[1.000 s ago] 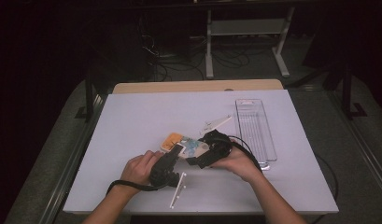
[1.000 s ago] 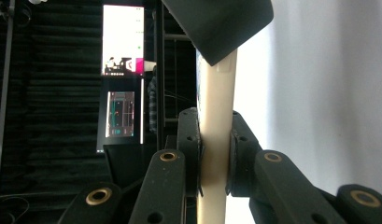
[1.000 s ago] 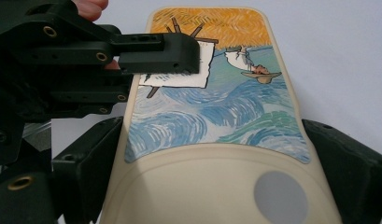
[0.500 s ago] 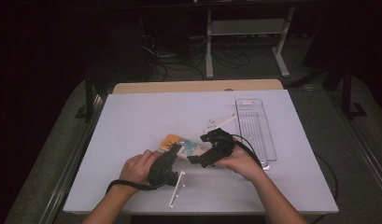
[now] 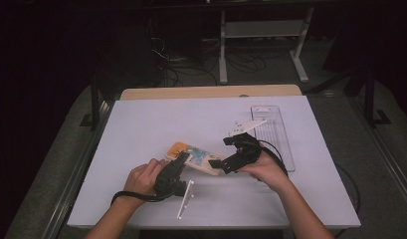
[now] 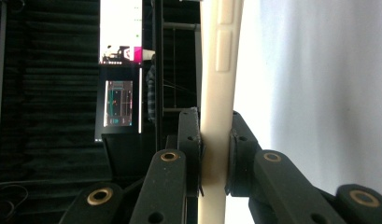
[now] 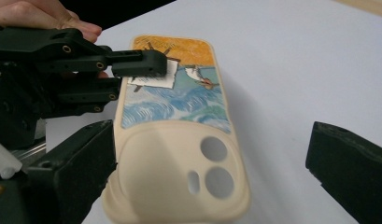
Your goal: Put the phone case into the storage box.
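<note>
Phone case (image 5: 195,158), cream-coloured with a painted sea scene and an orange sky on its back, is being held near the middle of the white table (image 5: 141,124), slightly toward the near side. The left gripper (image 5: 182,158) is pinching the case by its edge: in the left gripper view the two black pads are pressing on either side of the thin cream rim (image 6: 215,140), and in the right gripper view one upper pad is lying on the painted back close to the orange end (image 7: 146,63). The right gripper (image 5: 226,155) is approaching from the right with its jaws spread wide; in its own view the case's camera-hole end (image 7: 207,163) is sitting between them, the left jaw just beside or touching the case's edge, the right jaw well apart from it. The person's left hand (image 5: 144,177) is gripping its tool at the near left of the case, and the right hand (image 5: 265,167) is holding its tool to the right. A clear plastic tray (image 5: 273,129) is lying on the right part of the table, beyond the right hand. A small white piece (image 5: 246,125) is resting just left of the tray. A thin white stick-like part (image 5: 185,199) is lying on the table near the front edge, beside the left gripper.
</note>
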The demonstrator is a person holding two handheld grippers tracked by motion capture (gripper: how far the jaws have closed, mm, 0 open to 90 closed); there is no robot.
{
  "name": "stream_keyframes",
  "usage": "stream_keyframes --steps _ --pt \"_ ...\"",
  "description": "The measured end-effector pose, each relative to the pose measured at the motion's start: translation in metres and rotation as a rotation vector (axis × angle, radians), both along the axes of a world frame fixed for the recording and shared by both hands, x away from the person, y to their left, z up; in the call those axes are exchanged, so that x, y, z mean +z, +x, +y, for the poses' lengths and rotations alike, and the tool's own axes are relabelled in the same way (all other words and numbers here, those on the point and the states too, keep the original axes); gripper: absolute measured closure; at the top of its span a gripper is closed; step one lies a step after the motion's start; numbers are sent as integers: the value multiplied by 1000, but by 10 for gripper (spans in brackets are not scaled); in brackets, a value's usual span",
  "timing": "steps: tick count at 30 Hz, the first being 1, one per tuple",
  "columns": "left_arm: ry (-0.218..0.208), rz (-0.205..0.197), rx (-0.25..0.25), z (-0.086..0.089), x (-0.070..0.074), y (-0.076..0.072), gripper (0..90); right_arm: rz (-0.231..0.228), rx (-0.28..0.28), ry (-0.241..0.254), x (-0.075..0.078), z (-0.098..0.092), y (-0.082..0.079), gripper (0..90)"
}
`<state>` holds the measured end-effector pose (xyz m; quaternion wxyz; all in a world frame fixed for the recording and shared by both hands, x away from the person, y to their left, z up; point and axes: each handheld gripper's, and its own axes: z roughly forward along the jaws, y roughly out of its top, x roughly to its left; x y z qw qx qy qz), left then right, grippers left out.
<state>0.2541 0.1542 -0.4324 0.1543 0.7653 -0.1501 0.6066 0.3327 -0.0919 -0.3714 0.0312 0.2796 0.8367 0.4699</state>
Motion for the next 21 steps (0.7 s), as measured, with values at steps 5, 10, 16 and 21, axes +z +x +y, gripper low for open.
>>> stream_keyframes --steps 5,10,16,21 --pt "5 1 8 2 1 1 793 -6 -23 12 2 -13 -2 11" --pt "7 5 14 4 2 1 793 -11 -37 -3 2 -22 -5 11" --pt "2 5 32 9 3 3 793 -16 -49 -3 -3 -38 -9 11" --pt "-1 10 41 11 3 4 793 -25 -64 11 -10 -50 -12 11"
